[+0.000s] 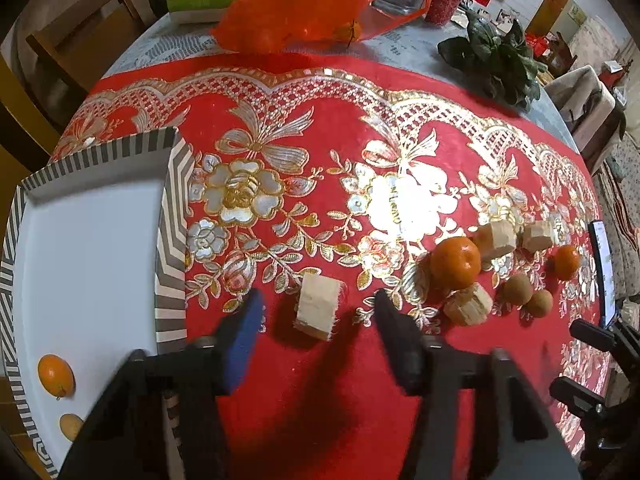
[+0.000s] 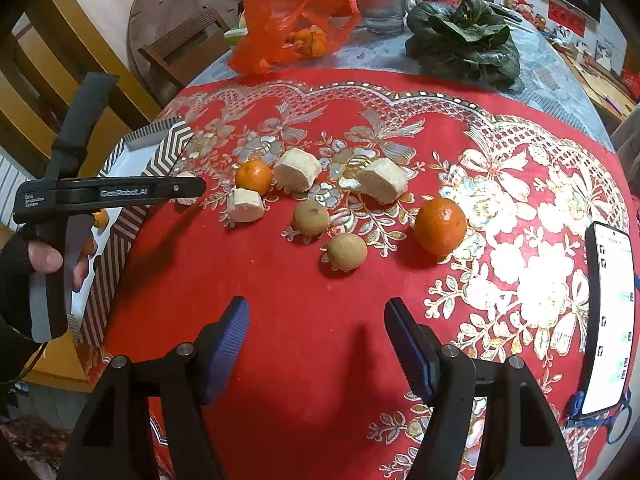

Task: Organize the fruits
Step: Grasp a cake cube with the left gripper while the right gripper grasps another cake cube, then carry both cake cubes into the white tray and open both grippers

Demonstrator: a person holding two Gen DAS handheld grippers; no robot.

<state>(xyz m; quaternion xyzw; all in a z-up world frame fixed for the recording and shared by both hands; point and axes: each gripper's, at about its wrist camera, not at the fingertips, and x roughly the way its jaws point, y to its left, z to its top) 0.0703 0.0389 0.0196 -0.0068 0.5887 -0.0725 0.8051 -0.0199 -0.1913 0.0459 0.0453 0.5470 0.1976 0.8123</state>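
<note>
My left gripper (image 1: pixel 318 302) is open, its jaws on either side of a pale cut fruit chunk (image 1: pixel 319 311) on the red cloth; it also shows from the side in the right wrist view (image 2: pixel 188 190). A striped-rim white tray (image 1: pixel 88 248) at left holds a small orange (image 1: pixel 56 375) and a tan piece (image 1: pixel 71 426). My right gripper (image 2: pixel 316 312) is open and empty above bare cloth. Ahead of it lie two brown round fruits (image 2: pixel 311 217) (image 2: pixel 347 251), a big orange (image 2: pixel 440 226), a small orange (image 2: pixel 253 177) and three pale chunks (image 2: pixel 297 170) (image 2: pixel 382 180) (image 2: pixel 245 205).
A red plastic bag with oranges (image 2: pixel 296 24), a glass jar (image 2: pixel 382 6) and leafy greens (image 2: pixel 464 36) stand at the table's back. A phone (image 2: pixel 610 320) lies at the right edge. Wooden chairs (image 2: pixel 180 46) stand behind the table on the left.
</note>
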